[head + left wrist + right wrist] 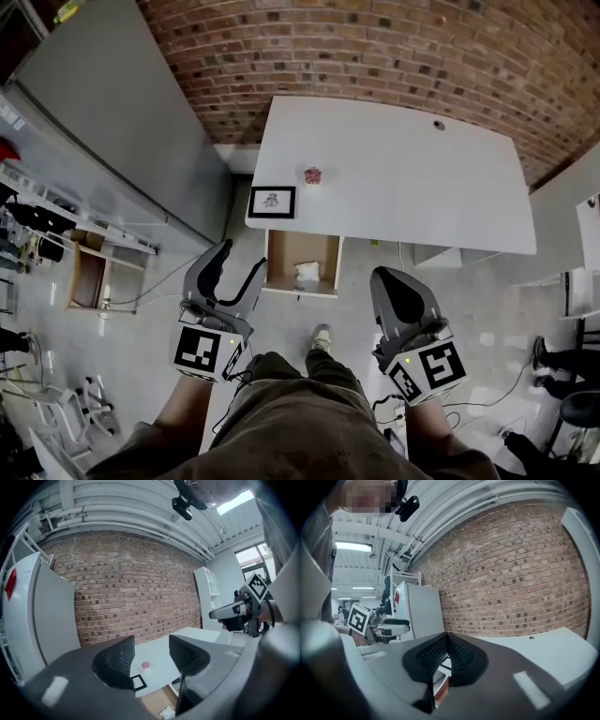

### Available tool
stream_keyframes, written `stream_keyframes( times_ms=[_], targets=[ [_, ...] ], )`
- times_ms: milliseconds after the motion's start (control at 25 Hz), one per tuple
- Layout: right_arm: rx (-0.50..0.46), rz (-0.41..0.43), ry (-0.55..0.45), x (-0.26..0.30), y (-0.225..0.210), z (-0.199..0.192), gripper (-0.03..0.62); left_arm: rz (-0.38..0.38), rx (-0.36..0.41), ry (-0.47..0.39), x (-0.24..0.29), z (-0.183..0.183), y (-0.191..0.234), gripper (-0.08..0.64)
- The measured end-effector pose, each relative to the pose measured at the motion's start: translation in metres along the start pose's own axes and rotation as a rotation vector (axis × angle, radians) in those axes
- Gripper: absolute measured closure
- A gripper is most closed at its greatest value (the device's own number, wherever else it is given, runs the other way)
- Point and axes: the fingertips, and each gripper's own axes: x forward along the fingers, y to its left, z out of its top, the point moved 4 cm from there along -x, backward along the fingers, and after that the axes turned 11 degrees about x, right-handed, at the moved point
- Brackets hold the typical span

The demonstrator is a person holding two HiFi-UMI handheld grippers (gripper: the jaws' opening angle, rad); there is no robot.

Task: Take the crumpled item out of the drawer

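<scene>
The white surface [422, 187] stands against a brick wall [375, 47]; the left tongs [239, 261] are apart, the right tongs [386, 278] together.

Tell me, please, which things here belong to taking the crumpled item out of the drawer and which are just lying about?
For the job: open drawer, crumpled white item inside it, left tool with jaws apart, right tool with jaws together.
Lying about: framed picture and small pink thing, both on the white desk.
</scene>
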Motion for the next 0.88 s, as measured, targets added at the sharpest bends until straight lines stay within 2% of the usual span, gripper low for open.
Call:
stream_keyframes(
  times_ms=[440,720,880],
  targets=[
    [-0.008,0.037,0.024,0.024,-0.013,0.009,0.565,0.075,-0.021,0.012,0.007,0.002,0.012,0.328],
    [-0.064,0.049,0.075,0.030,-0.004,0.000,0.565,0.063,-0.027,0.016,0.007,-0.003,0.022,0.328],
    [-0.051,0.028,0.075,0.034,-0.006,-0.002,0.565,0.044,-0.032,0.022,0.008,-0.009,0.023,0.328]
  ],
)
